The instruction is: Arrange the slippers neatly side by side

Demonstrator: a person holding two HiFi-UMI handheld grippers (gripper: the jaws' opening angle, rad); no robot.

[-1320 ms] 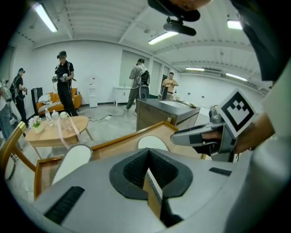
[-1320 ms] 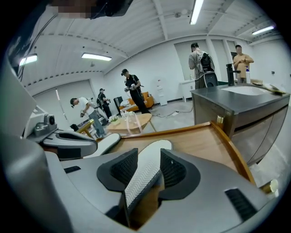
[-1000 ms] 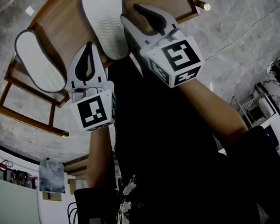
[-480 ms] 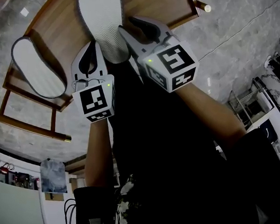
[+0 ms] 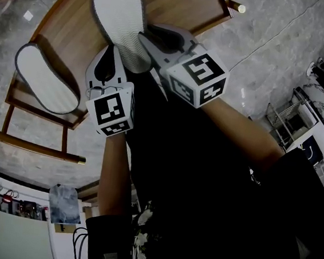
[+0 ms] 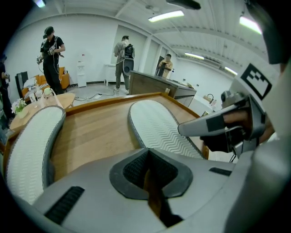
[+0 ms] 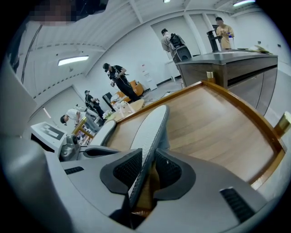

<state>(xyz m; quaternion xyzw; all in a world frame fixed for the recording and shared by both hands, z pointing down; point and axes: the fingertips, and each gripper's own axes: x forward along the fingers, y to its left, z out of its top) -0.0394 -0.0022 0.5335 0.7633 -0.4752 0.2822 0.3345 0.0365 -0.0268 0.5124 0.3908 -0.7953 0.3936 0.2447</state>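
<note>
Right gripper [image 7: 146, 168] jaws closing on the gripped slipper [image 7: 152, 132]: its sole edge stands on end between them, pads meeting both faces. Left gripper [image 6: 149, 157] jaws clenched, nothing in them, that slipper just ahead to their right. Second slipper [image 6: 29, 150] lies sole-up left of the left jaws, well apart from the first. Both slippers are on the wooden desk [image 5: 175, 6].
</note>
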